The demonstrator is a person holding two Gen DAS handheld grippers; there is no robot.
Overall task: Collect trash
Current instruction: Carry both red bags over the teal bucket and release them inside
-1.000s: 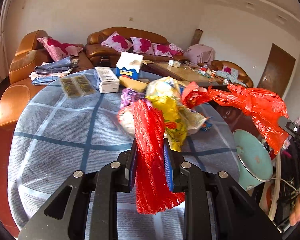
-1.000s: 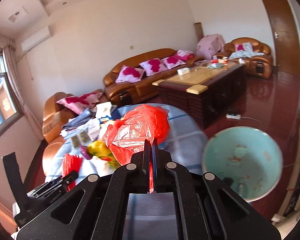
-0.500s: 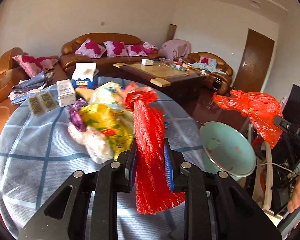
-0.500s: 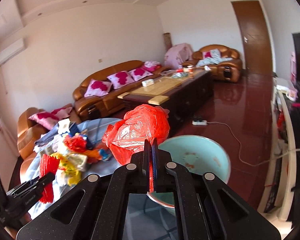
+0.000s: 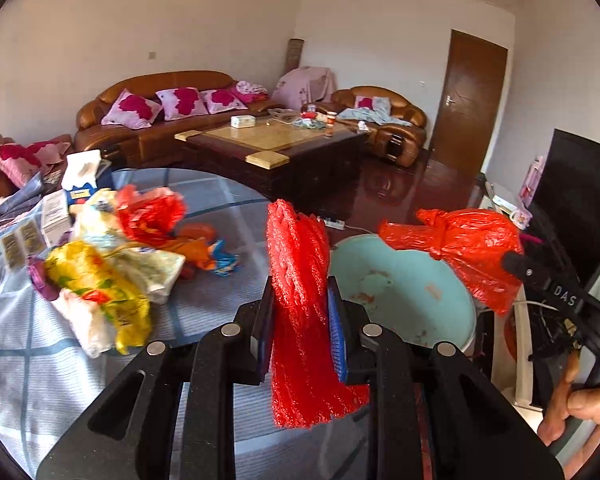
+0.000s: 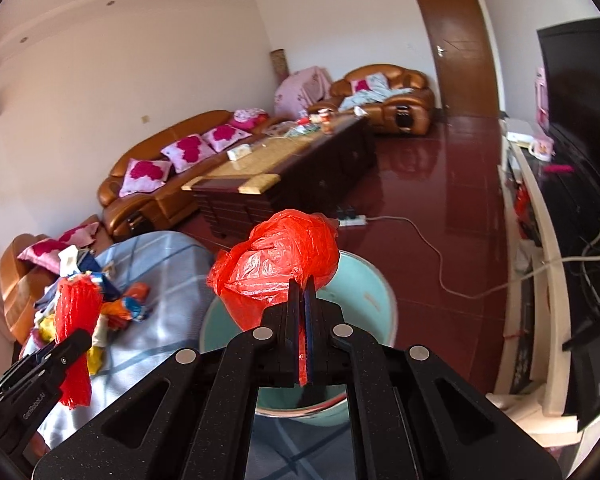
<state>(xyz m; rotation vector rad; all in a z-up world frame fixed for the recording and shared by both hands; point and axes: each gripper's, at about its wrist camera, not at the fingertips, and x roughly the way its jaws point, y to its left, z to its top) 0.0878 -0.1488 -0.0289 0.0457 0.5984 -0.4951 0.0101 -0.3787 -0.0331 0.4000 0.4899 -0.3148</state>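
The left gripper (image 5: 300, 308) is clamped on a red mesh bag (image 5: 302, 320), which stands upright between the blue pads and hangs out below them. The bag is held above the near right edge of the round table (image 5: 28, 344), which carries a blue checked cloth. Just to its right stands the pale green bin (image 5: 404, 292), beside the table edge.

The right gripper (image 6: 302, 300) is fully closed on a thin fold of a knotted red plastic bag (image 6: 276, 264). This bag hangs above the open mouth of the bin (image 6: 364, 296).

More trash remains on the table to the left: a yellow printed bag (image 5: 96, 292), a crumpled red wrapper (image 5: 152, 214) and an orange packet (image 5: 196, 248). A hand (image 5: 580, 416) grips the right tool's handle at the near right.
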